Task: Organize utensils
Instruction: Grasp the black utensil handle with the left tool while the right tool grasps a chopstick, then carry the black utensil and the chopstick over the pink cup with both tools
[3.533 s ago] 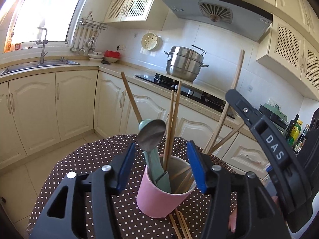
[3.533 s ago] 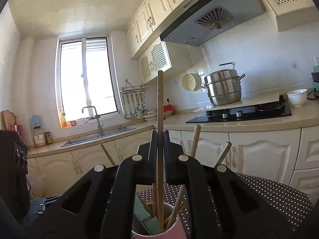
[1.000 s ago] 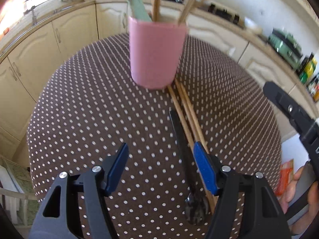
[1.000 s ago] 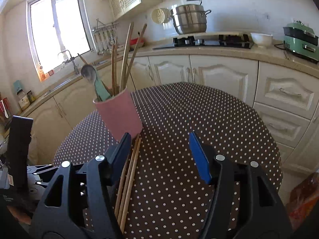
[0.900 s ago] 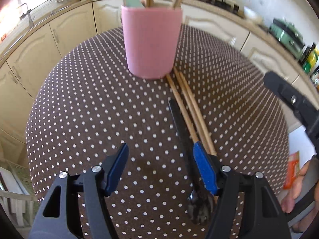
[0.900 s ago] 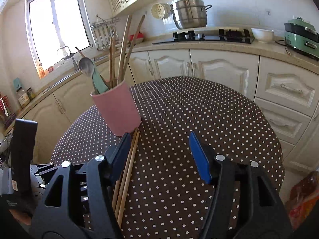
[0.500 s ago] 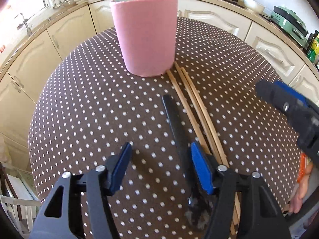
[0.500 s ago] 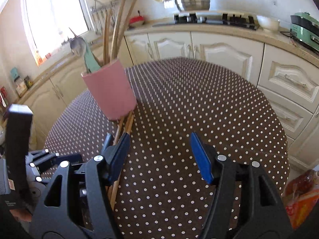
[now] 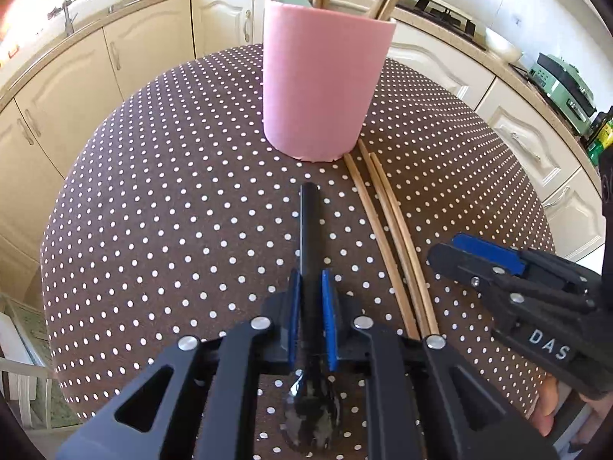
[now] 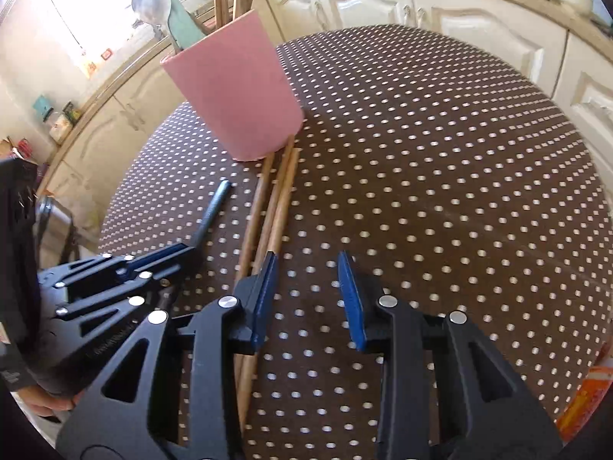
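Observation:
A black spoon (image 9: 308, 222) lies on the dotted brown table (image 9: 172, 191), handle toward the pink cup (image 9: 322, 76). My left gripper (image 9: 309, 280) is closing, its blue pads pressed on the handle just above the bowl. Three wooden chopsticks (image 9: 387, 222) lie side by side to the spoon's right, their far ends touching the cup's base. The cup holds several chopsticks and a green-handled spoon (image 10: 180, 19). My right gripper (image 10: 306, 268) hovers low over the table, jaws closing with nothing between them. The chopsticks (image 10: 274, 199) run just under its left finger. The left gripper (image 10: 187, 253) shows beside it.
Cream cabinets and a counter ring the round table. A white bowl (image 9: 502, 48) and a green appliance (image 9: 563, 80) stand on the counter at right. A person's hand (image 9: 551, 418) shows at the lower right edge. An orange packet (image 10: 582, 395) lies beyond the table's edge.
The left gripper has closed on the black spoon's handle. Both grippers have come down closer to the table. The right gripper has tipped downward and its jaws have narrowed.

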